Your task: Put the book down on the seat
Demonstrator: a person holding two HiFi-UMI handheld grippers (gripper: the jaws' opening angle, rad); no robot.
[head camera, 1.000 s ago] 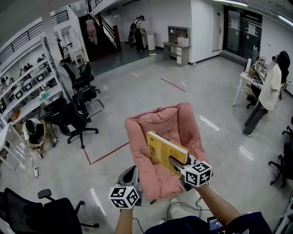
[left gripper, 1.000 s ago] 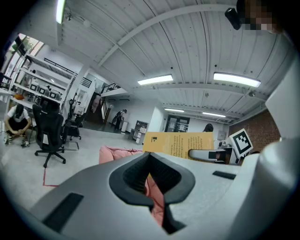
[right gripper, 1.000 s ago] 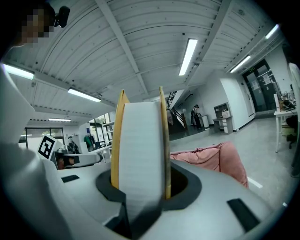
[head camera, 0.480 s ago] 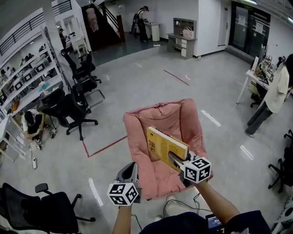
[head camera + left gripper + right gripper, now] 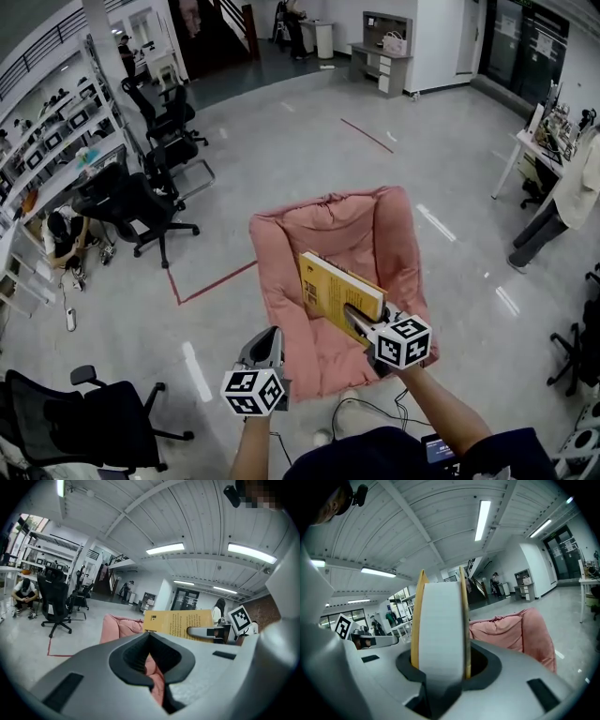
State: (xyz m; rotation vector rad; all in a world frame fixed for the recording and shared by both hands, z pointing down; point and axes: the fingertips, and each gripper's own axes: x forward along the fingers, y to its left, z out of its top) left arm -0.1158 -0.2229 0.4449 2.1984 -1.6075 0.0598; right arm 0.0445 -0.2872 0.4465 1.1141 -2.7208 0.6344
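A thick yellow book (image 5: 339,292) hangs tilted over the seat of a pink padded chair (image 5: 319,234). My right gripper (image 5: 354,319) is shut on its lower edge. In the right gripper view the book (image 5: 440,625) stands on edge between the jaws, white page block towards the camera, and the pink chair (image 5: 513,627) lies behind it. My left gripper (image 5: 267,342) hovers at the chair's front left corner, shut and holding nothing. In the left gripper view, the book (image 5: 178,622) and the right gripper (image 5: 206,631) show past the pink chair (image 5: 119,624).
Black office chairs stand at the left (image 5: 141,211) and the lower left (image 5: 84,422). A red tape line (image 5: 211,283) runs on the grey floor beside the pink chair. A cable (image 5: 375,408) lies under its front. A person (image 5: 562,202) stands at a desk on the right.
The whole scene has slid up a little in the head view. The book stays in the right gripper over the seat, and the left gripper has barely moved.
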